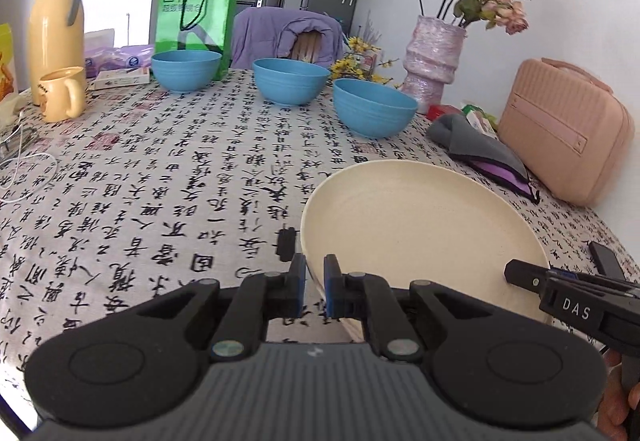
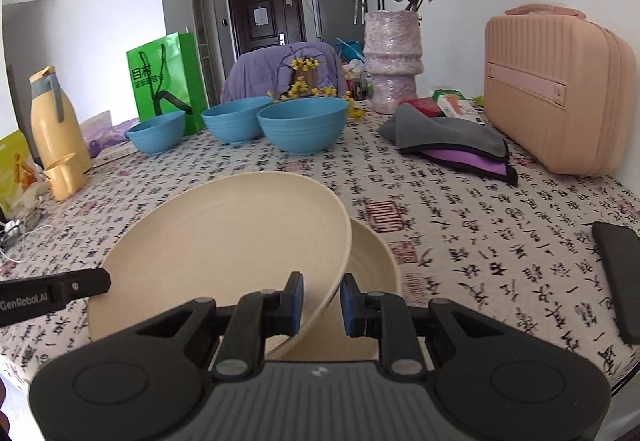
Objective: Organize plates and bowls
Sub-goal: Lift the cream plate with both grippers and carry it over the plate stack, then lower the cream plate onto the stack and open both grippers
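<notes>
Cream top plate [image 2: 224, 241] sits tilted on a second plate [image 2: 372, 261] on the table [image 2: 480, 241]. The right gripper [image 2: 322, 305] pinches its rim. The left gripper [image 1: 315, 291] looks a bit spread at the rim. I think stacking is underway; next, lay it flat.
</notes>
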`<action>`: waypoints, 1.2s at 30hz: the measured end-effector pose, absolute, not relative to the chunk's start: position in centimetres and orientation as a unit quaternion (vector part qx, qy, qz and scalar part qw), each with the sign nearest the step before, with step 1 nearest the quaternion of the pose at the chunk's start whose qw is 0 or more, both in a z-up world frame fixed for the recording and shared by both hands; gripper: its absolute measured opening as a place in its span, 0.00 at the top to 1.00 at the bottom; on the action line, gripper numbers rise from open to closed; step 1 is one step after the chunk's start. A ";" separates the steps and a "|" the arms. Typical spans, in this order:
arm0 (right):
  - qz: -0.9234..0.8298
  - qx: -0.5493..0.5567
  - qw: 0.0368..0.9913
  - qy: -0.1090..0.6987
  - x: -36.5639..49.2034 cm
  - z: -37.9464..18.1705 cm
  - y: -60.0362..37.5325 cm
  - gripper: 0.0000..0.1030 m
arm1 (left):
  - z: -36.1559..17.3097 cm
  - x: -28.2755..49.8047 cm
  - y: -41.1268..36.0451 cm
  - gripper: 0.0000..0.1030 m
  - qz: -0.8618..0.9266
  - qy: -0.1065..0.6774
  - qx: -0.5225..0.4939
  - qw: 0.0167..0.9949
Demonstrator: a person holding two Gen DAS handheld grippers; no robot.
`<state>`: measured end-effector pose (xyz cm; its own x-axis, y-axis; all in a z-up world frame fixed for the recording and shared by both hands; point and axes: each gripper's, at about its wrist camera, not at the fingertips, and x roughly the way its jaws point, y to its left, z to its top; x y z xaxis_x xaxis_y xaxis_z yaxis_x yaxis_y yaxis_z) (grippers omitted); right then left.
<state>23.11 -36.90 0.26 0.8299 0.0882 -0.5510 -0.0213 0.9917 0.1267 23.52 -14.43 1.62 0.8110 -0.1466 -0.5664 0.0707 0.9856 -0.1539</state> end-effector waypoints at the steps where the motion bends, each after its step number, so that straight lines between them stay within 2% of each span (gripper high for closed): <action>1: 0.027 0.059 0.954 0.292 23.2 0.1 -37.3 0.81 | 1.5 23.6 -14.9 0.91 -0.057 0.301 -0.056 0.950; 10: 0.024 0.062 0.952 0.298 23.6 -0.3 -38.6 0.80 | 1.0 23.7 -16.1 0.90 -0.064 0.305 -0.042 0.949; 23: 0.029 0.031 0.955 0.294 22.8 0.4 -37.4 0.62 | 1.0 23.2 -15.4 0.89 -0.085 0.309 -0.054 0.946; 29: 0.025 0.020 0.955 0.295 22.2 0.7 -37.0 0.57 | 0.8 22.7 -15.3 0.88 -0.099 0.307 -0.049 0.945; 30: 0.023 0.017 0.955 0.296 22.2 0.7 -37.0 0.57 | 0.7 22.5 -15.4 0.88 -0.101 0.308 -0.049 0.945; 34: 0.019 0.008 0.954 0.299 21.7 0.7 -36.6 0.52 | 0.7 21.9 -15.4 0.73 -0.104 0.304 -0.045 0.946; 36: 0.018 -0.001 0.955 0.297 21.5 0.8 -36.4 0.52 | 0.8 21.6 -15.2 0.72 -0.102 0.300 -0.045 0.947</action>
<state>21.47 -36.39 0.76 0.8231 0.0339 -0.5669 -0.0346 0.9994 0.0096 21.57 -15.16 0.84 0.7995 -0.2208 -0.5585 0.1669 0.9750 -0.1466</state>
